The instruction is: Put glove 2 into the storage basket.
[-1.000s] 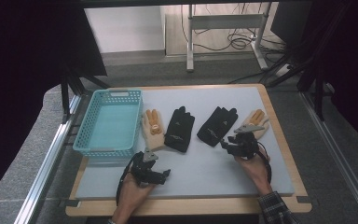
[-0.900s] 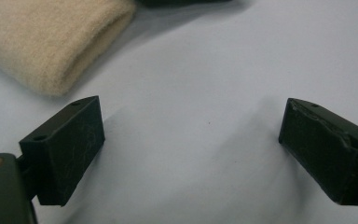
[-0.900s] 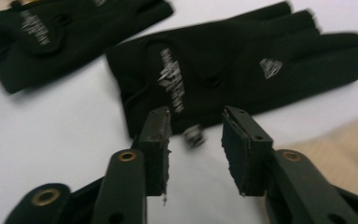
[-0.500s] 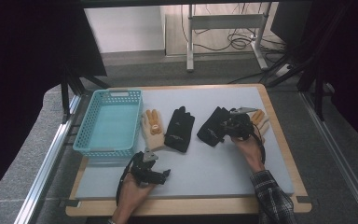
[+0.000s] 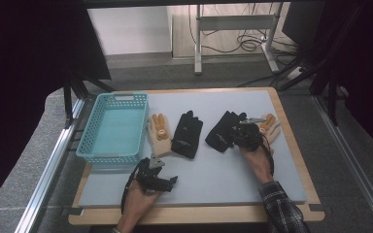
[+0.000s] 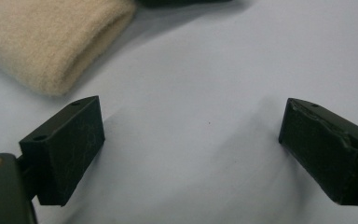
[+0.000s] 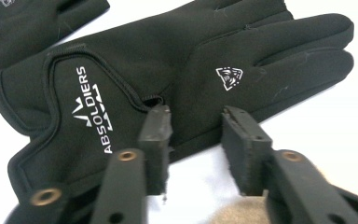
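Right hand-held gripper (image 7: pixel 196 126) first: we see its jaws over the lower edge of the black glove (image 7: pixel 168 70), the one printed ABSOLDIERS, and they have just been closing, with a narrow gap left between them. The glove's edge lies in that gap, though we cannot quite tell whether the pads already press on the fabric. From the high view, this right hand-held gripper (image 5: pixel 246 134) sits on the right black glove (image 5: pixel 223 130), which lies flat on the desk (image 5: pixel 223 174), fingers pointing away from us. Just beside it on the right lies a tan glove (image 5: pixel 271 125), partly hidden by the hand. Farther left we see a second black glove (image 5: pixel 187 134), then another tan glove (image 5: pixel 158 134) touching it, and a turquoise basket (image 5: pixel 114 125) at the desk's left side. Our left hand-held gripper (image 5: pixel 159 180) rests low on the desk's near edge, well apart from the gloves; in its own view the left hand-held gripper (image 6: pixel 191 154) stands wide open with nothing between the jaws, bare desk surface (image 6: pixel 205 84) beneath and a tan cuff (image 6: pixel 51 37) just ahead.
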Available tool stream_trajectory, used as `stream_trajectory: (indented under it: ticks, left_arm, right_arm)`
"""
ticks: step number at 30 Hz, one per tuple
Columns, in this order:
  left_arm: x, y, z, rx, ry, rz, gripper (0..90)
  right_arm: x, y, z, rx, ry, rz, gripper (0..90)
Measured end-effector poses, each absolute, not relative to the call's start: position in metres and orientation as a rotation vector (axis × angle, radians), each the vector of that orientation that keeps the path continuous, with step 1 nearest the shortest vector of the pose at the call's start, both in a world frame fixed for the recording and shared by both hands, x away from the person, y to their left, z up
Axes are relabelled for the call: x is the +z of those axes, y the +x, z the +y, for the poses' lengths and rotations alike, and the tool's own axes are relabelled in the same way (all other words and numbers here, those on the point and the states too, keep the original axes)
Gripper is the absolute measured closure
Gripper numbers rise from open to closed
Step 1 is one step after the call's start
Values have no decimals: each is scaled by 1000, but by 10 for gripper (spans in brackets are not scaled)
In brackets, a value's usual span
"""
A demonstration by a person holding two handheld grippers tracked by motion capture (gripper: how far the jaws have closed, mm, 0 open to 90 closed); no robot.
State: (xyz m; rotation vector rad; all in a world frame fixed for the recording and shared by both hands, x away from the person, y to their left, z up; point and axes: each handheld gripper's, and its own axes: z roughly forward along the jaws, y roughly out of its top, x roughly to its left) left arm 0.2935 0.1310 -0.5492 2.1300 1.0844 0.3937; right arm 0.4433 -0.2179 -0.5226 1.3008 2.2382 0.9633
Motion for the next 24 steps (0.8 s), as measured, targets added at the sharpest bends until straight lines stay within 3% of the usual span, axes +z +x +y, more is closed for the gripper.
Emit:
stream_trajectory:
  ticks: [1,3,9,15,24]
  left_arm:
    - [-549,293,131,394,2130,1084,70]
    - [-549,293,131,393,2130,1084,70]
    - [-549,294,131,394,2130,1085,70]
    - [-549,294,131,393,2135,1082,70]
    - [-549,294,131,393,2134,1083,70]
  right_arm:
    - [-522,442,-218,981,1300,2237,828]
    - [-523,442,-219,1008,1307,2239,865]
    - [-511,436,-216,969,1248,2238,876]
    - [-463,424,-226,998,1179,2215,877]
    - [-466,429,-218,1022,1162,2249,890]
